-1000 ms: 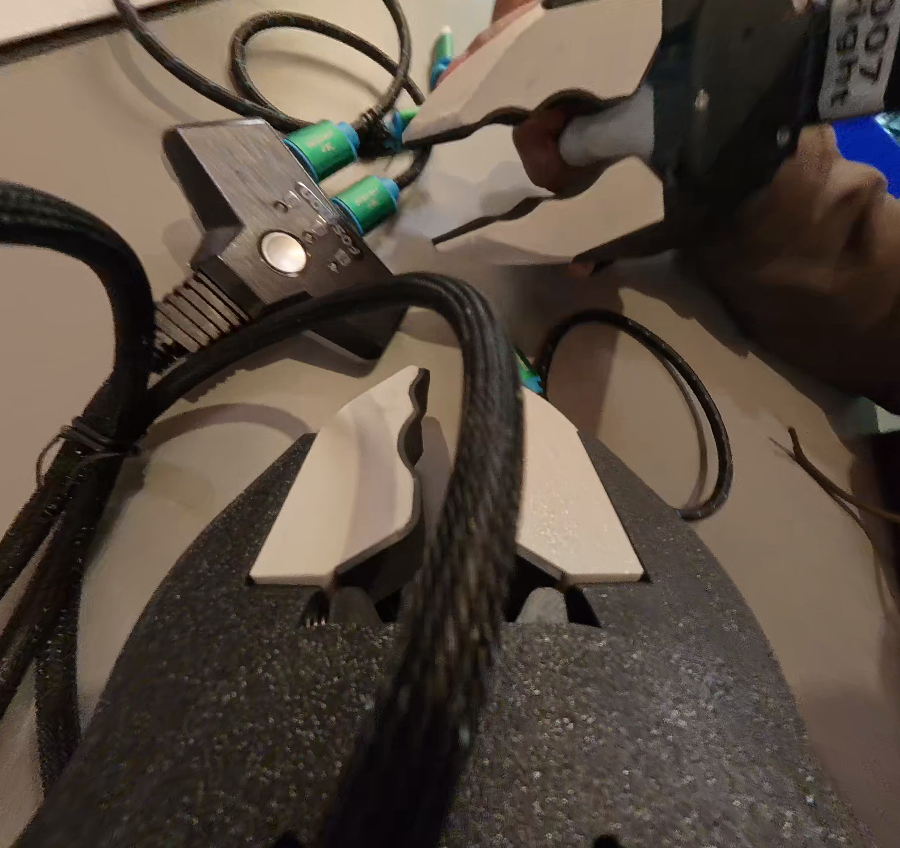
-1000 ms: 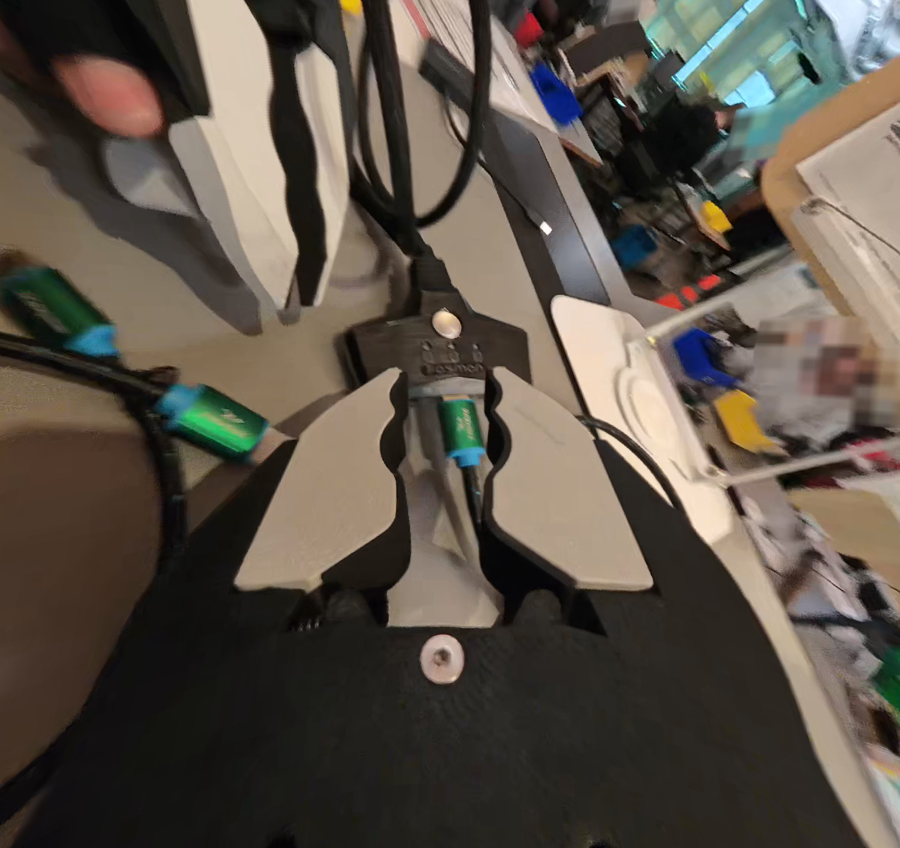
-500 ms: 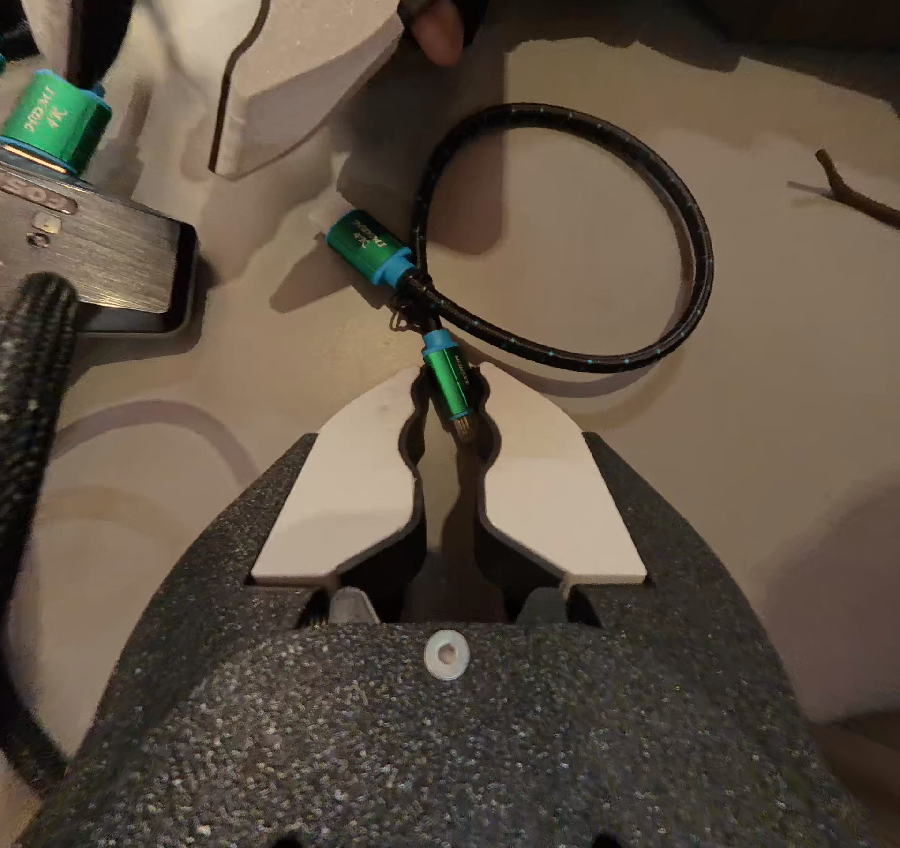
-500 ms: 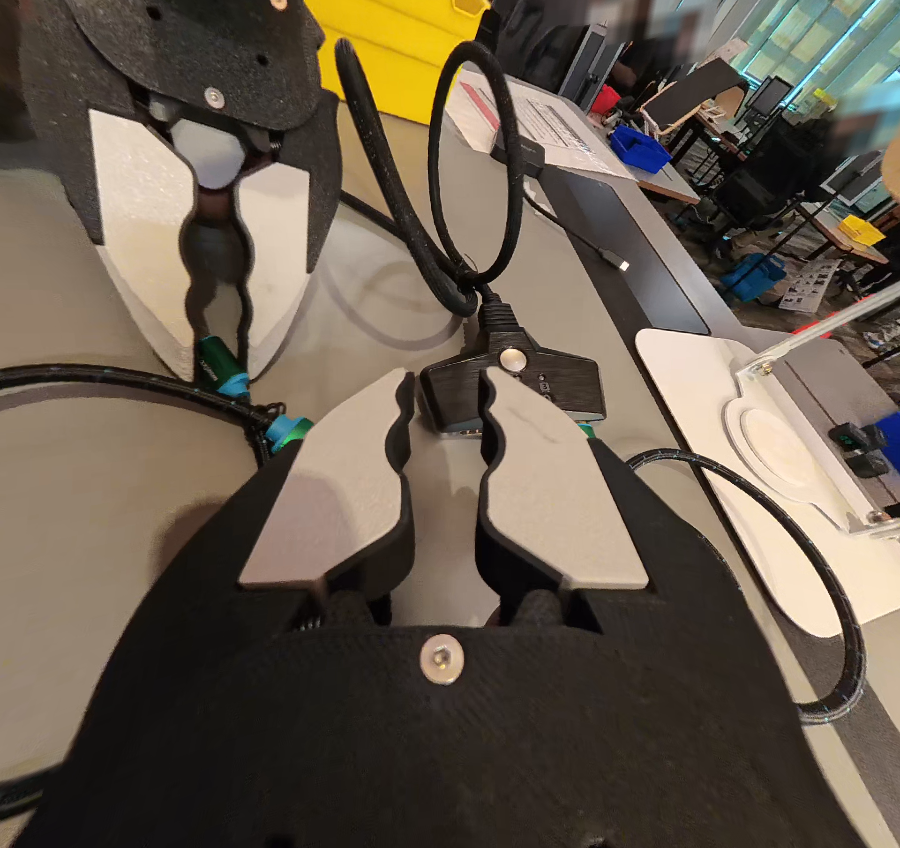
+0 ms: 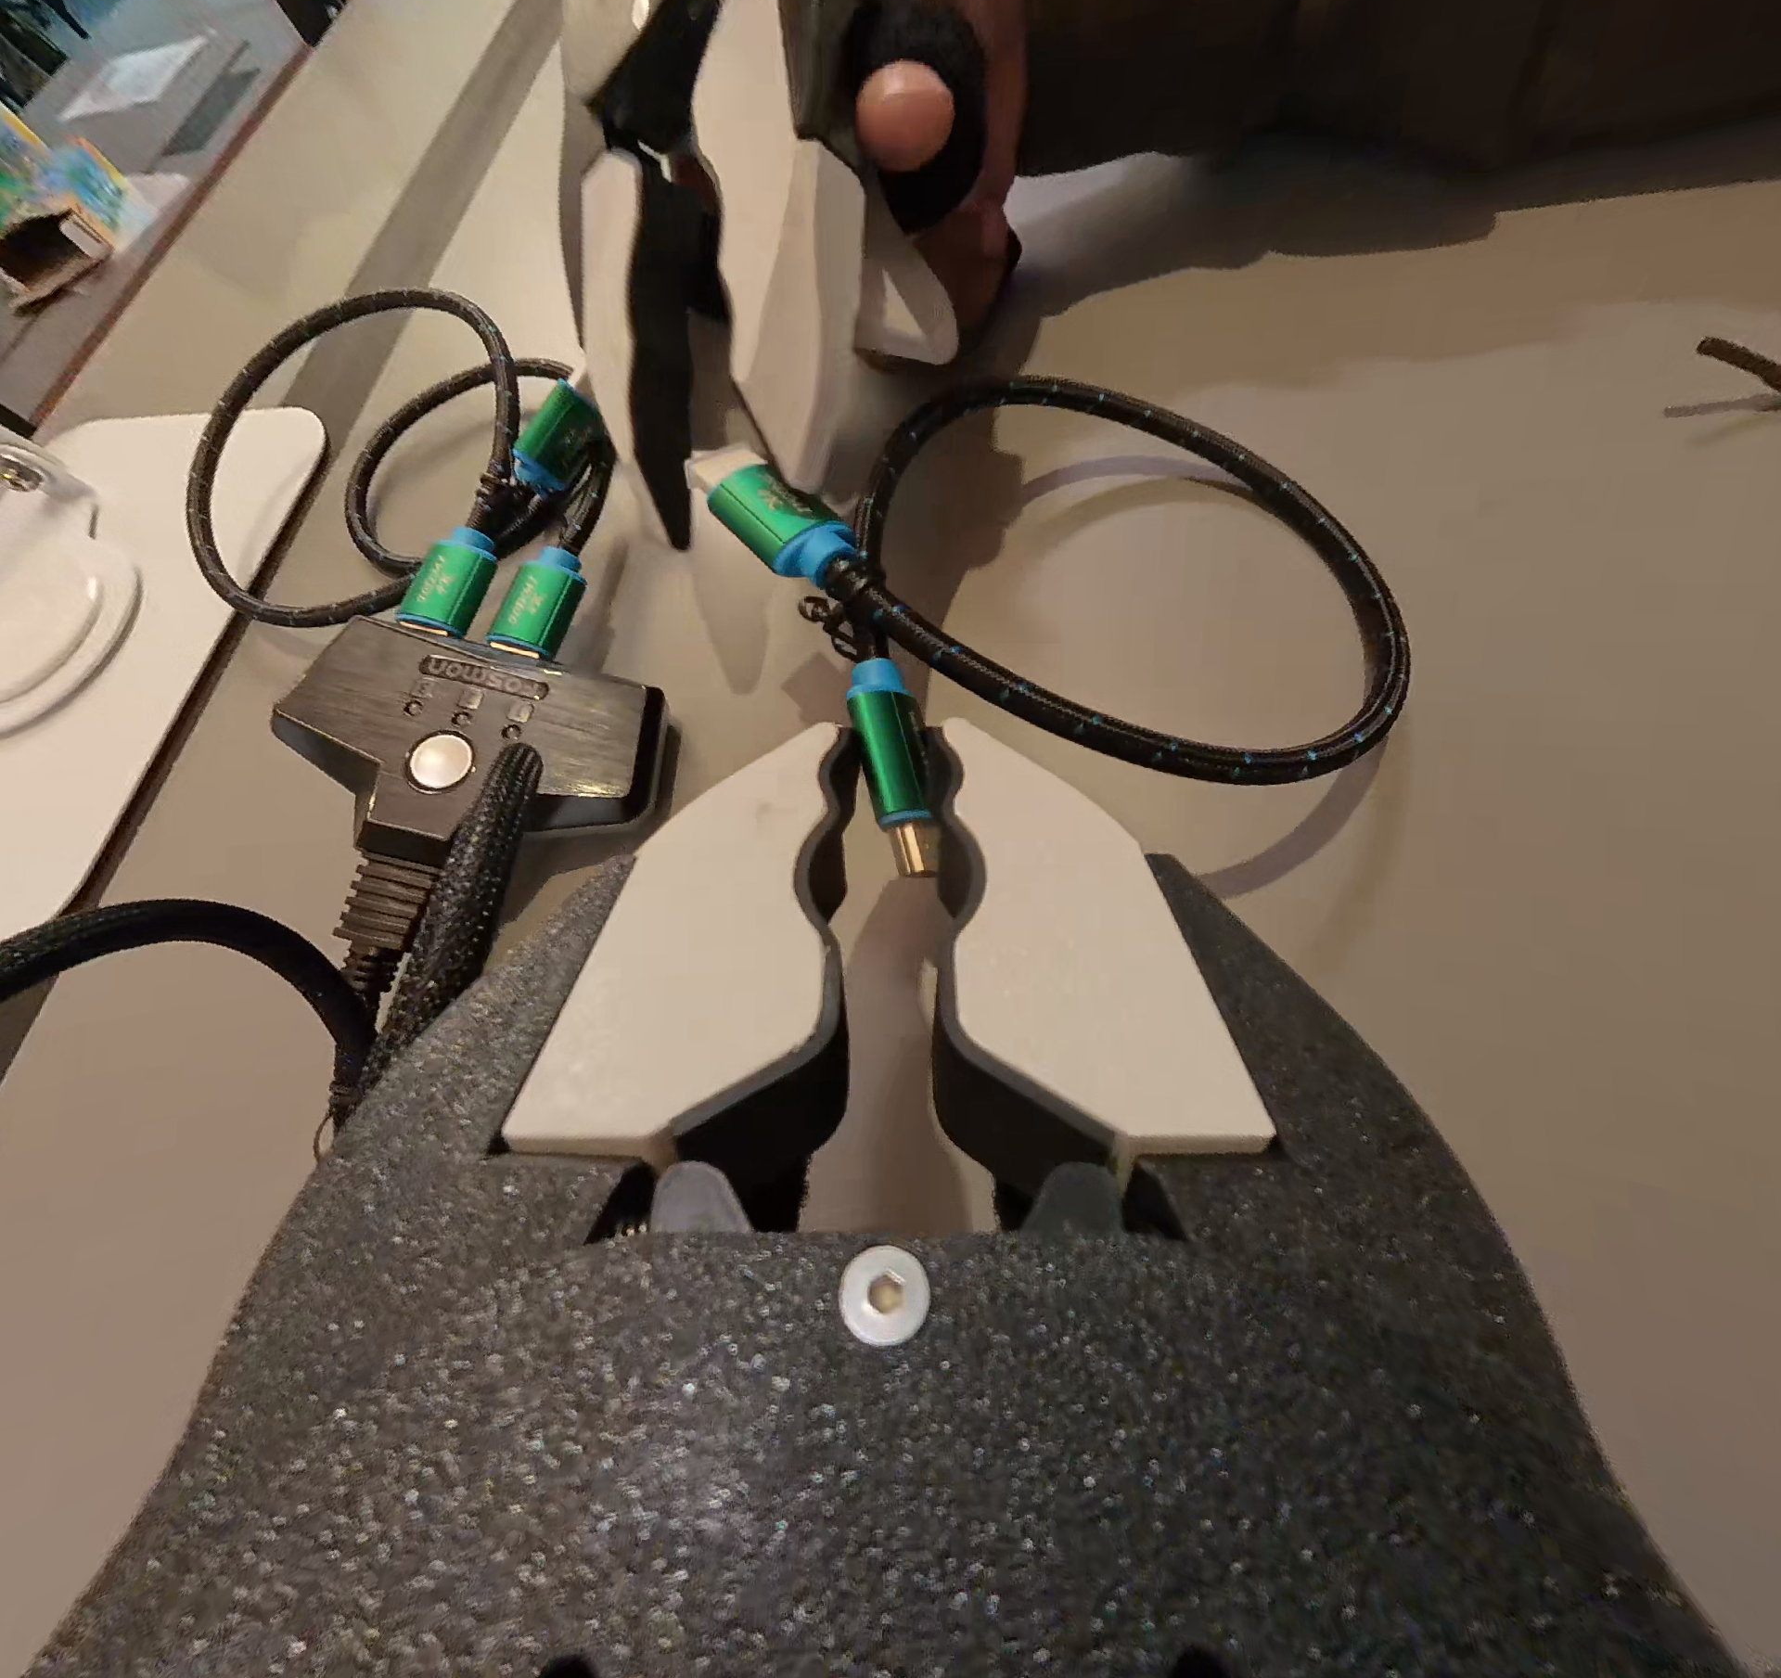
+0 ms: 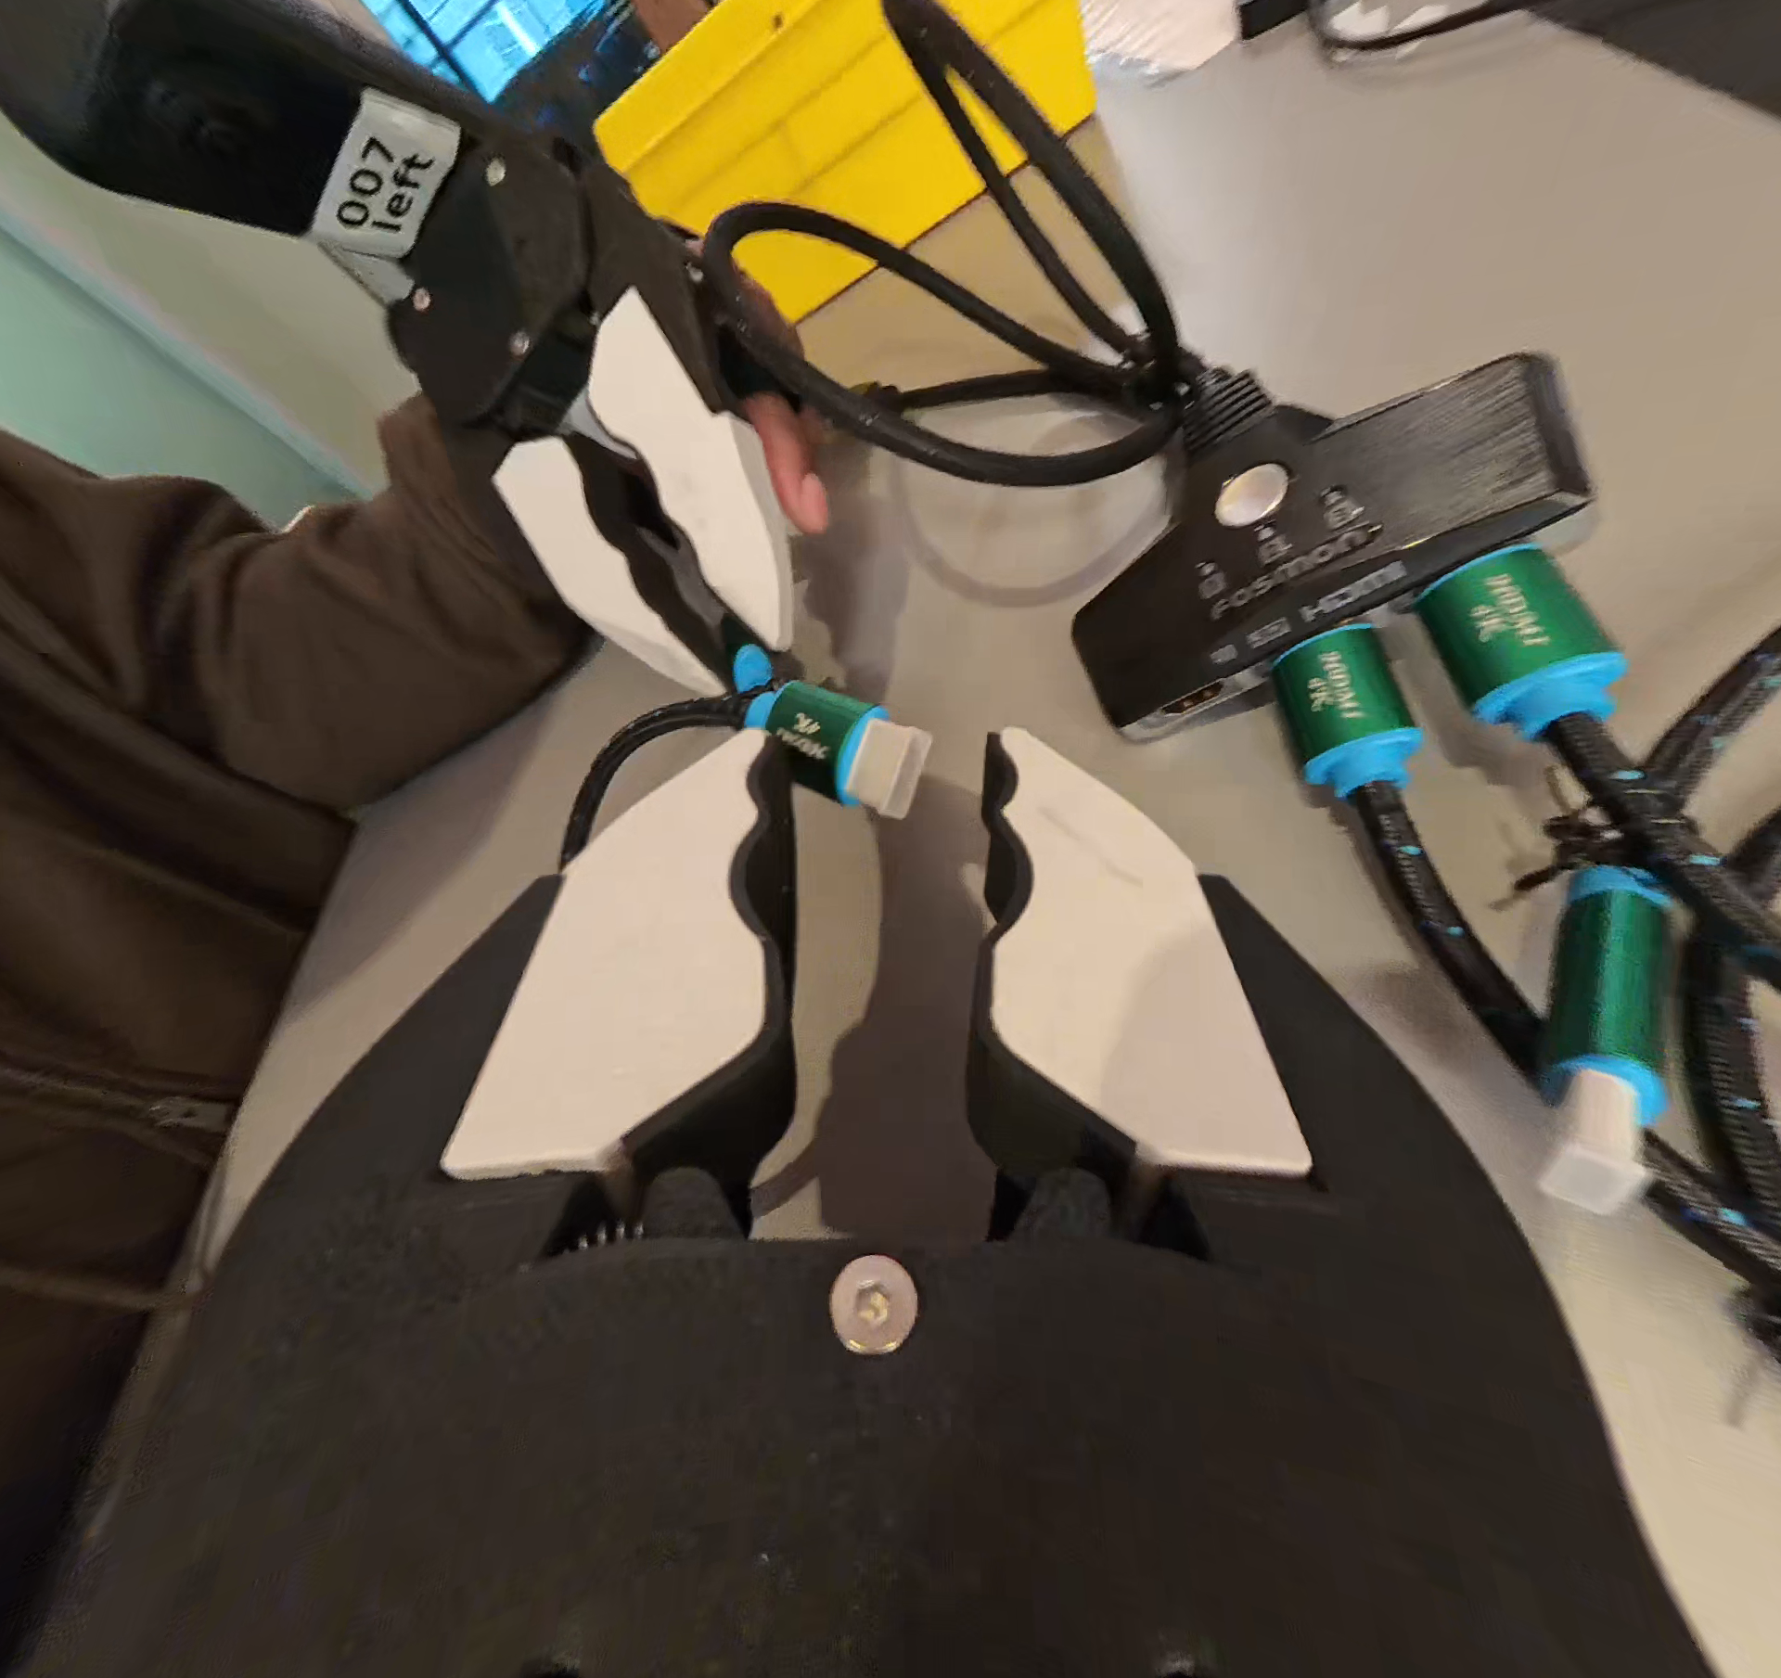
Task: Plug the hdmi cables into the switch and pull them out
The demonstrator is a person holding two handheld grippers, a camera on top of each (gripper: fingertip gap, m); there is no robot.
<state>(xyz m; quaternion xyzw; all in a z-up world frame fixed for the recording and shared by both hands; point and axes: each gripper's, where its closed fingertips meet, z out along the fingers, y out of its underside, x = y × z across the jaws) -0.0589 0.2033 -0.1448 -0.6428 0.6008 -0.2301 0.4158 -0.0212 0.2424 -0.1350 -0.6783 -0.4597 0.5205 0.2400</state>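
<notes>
Grey tabletop (image 5: 1446,1005) is carrying a black switch box (image 5: 463,726); right of it, the left gripper (image 5: 891,745) is clamping a green plug (image 5: 891,764), while the right gripper (image 6: 872,745) is hanging released around another capped green plug (image 6: 838,745).

I see a grey-beige tabletop (image 5: 1446,764). Lying on it: a black switch box (image 5: 463,726) with two green cable plugs (image 5: 487,591) plugged in and a thick black braided cord (image 5: 193,938) leaving its back. Beside it lies a short black braided cable (image 5: 1253,745), looped. A yellow bin (image 6: 848,80) stands further back. A white flat pad (image 5: 145,514) sits near the table's edge.
</notes>
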